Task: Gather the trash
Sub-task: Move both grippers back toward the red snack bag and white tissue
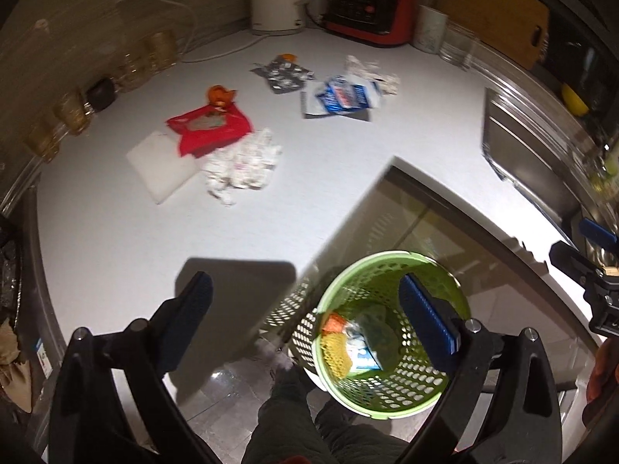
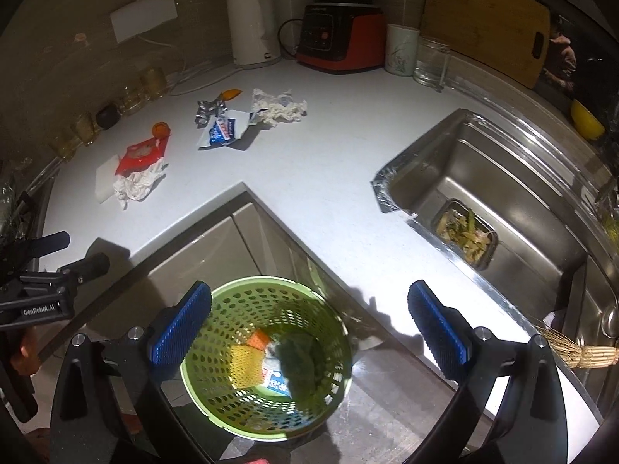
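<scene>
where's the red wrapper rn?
On the counter, left side in both views: the red wrapper lies partly on a white pad, with crumpled tissue against its near edge and an orange cap just behind it.

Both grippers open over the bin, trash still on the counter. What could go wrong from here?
1. The red wrapper overlaps the crumpled tissue; one grab may drag both and drop one.
2. The green basket sits on the floor below the counter edge; a release from up here could miss.

White kettle [image 2: 253, 27], red blender base [image 2: 340, 36], cutting board [image 2: 487, 19], steel sink [image 2: 503, 178]
</scene>
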